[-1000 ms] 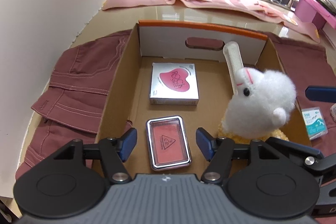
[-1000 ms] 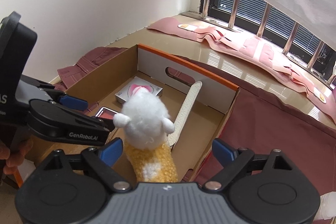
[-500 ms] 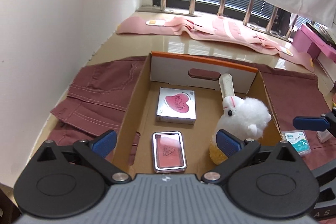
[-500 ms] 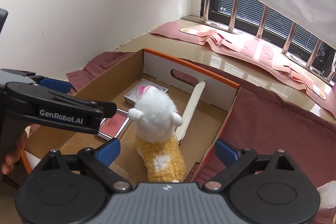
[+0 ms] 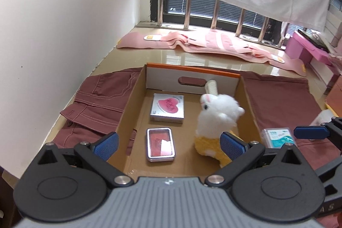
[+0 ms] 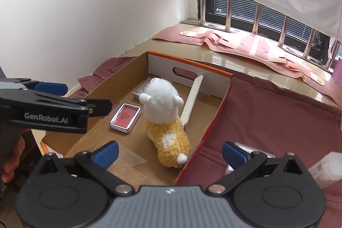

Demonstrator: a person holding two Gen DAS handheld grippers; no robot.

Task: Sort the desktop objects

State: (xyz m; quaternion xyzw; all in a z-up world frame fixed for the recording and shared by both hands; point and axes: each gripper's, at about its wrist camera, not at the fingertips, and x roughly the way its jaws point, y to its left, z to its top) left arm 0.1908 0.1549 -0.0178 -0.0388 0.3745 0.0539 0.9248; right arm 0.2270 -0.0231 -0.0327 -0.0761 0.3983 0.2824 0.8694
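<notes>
An open cardboard box (image 5: 192,70) holds a red compact (image 5: 160,145), a silver box with a pink heart (image 5: 167,108), a white nail file (image 5: 211,87) leaning on the back wall, and a plush toy (image 5: 218,116) with a white head and yellow body. My left gripper (image 5: 168,143) hangs open above the box's near end, with nothing between its fingers. My right gripper (image 6: 170,153) hovers over the box's near right corner. Its jaws are opening and clear of the plush toy (image 6: 164,104), which rests on the box floor beside the compact (image 6: 125,115).
Maroon cloth (image 6: 277,121) lies under and around the box. A teal packet (image 5: 277,137) and a white bottle (image 6: 327,168) sit on it to the right. Pink fabric (image 5: 203,44) lies by the barred window. A white wall runs along the left. A hand (image 6: 12,155) grips the left tool.
Both grippers drew back and rose from the box. The left jaws spread wide from around the compact. The right jaws widened and left the plush toy in the box.
</notes>
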